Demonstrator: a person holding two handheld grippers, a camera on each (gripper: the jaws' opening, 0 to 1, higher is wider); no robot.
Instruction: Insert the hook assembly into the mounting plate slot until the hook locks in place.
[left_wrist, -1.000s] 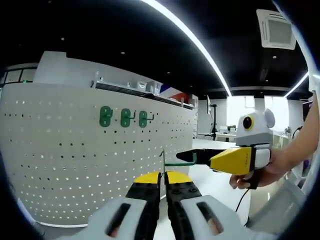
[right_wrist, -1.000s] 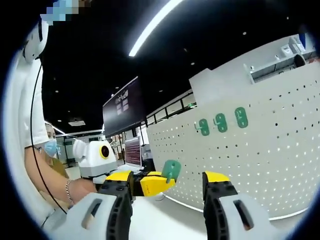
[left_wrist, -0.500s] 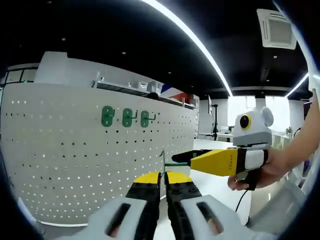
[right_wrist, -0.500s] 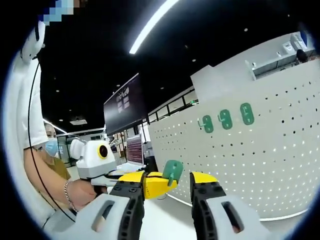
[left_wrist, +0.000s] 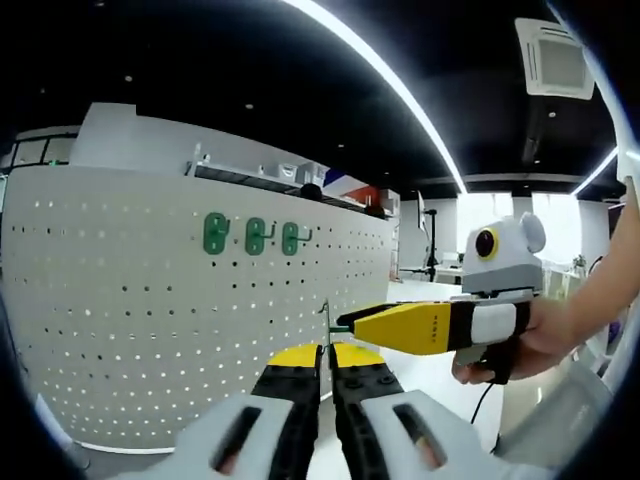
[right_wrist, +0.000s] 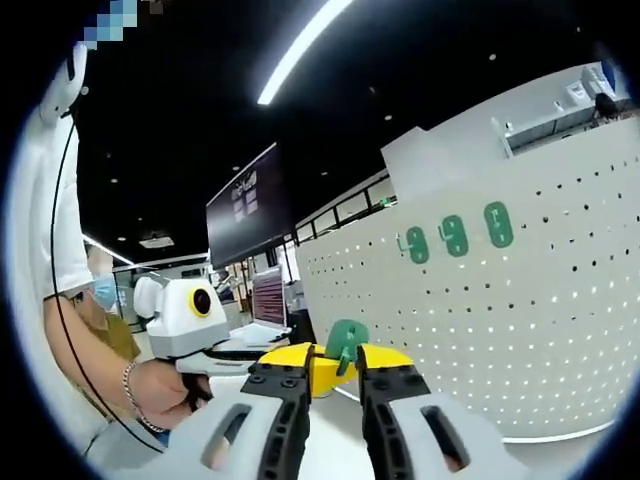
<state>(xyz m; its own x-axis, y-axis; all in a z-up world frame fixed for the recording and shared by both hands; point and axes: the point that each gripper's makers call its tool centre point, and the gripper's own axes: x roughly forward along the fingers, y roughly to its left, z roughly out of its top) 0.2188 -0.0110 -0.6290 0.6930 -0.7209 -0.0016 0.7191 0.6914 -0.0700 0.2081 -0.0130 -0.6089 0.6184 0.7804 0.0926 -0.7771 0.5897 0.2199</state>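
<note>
Now green hook (left_wrist: 334, 327) level between left gripper (left_wrist: 326, 372) and right gripper (left_wrist: 345, 321).

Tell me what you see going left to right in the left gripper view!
Pegboard → three green hooks on it → left tongs → right tongs → hand.

The pegboard wall (left_wrist: 150, 300) is white, dotted with a regular grid of small dark holes, and carries three green mounting plates (left_wrist: 251, 236). Both grippers' fingers (left_wrist: 300, 375) are black with yellow tips, and the hook plate (right_wrist: 347, 340) is green.
</note>
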